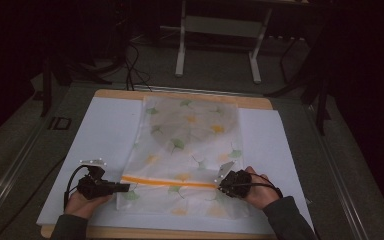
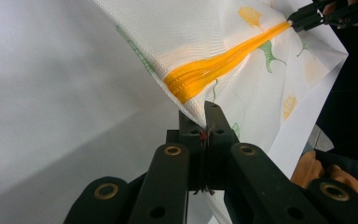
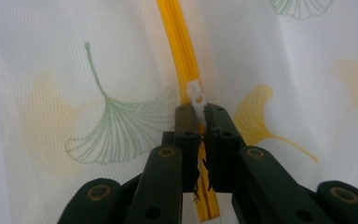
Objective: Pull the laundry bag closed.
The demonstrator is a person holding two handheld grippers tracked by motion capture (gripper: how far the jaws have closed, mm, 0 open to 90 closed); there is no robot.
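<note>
Mesh pouch (image 1: pixel 190 150) with ginkgo print lies flat on the white surface (image 1: pixel 105 135). The left gripper (image 2: pixel 205 122) pinches its edge beside the orange zipper (image 2: pixel 219 70); the right gripper (image 3: pixel 199 122) grips the white slider (image 3: pixel 196 95) near the far end. Whether it is opening or closing, I cannot tell.

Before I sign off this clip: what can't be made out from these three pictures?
- Bag contents: the patterned mesh and dim light in the high view hide whether anything is inside.
- Zipper pull: its lower part sits between the right gripper jaws in the right gripper view.
- Bag edge pinched by the left gripper: covered by the jaws in the left gripper view.
- Room beyond the table: too dark.
</note>
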